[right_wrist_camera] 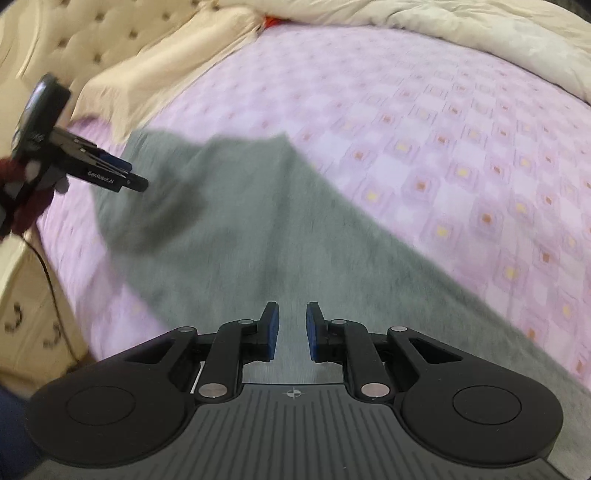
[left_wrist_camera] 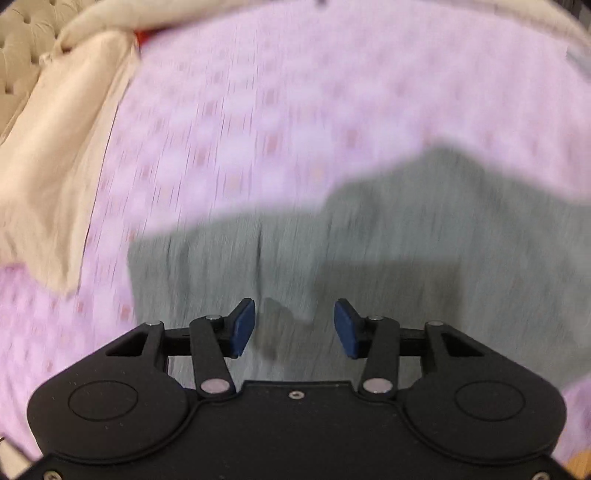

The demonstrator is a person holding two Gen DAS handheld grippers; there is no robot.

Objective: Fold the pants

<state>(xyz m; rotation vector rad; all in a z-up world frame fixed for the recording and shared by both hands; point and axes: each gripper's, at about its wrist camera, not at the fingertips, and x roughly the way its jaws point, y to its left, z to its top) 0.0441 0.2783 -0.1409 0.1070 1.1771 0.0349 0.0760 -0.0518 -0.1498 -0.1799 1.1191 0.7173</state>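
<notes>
Here my left fingers (left_wrist_camera: 294, 328) stand well apart, nothing between them, hanging over the pants (left_wrist_camera: 369, 240). Left view is blurred. The pants are grey and lie flat on the bed (left_wrist_camera: 295, 92), spread over its pink checked sheet. In the right view the pants (right_wrist_camera: 240, 229) run from under my right fingers (right_wrist_camera: 292, 330) up and left across the sheet (right_wrist_camera: 424, 129), with one corner peaked near the middle.

My right fingers are a little apart, a narrow gap, no cloth pinched in it; the grey fabric shows below through the gap. Not touching the pants as far as I can tell.

My left gripper also shows at the left edge of the right view, held by a hand (right_wrist_camera: 22, 199) in a dark red sleeve, above the far end of the pants. A beige blanket (right_wrist_camera: 480, 37) is bunched along the far side of the bed, and a tufted headboard (right_wrist_camera: 92, 33) sits at upper left.
</notes>
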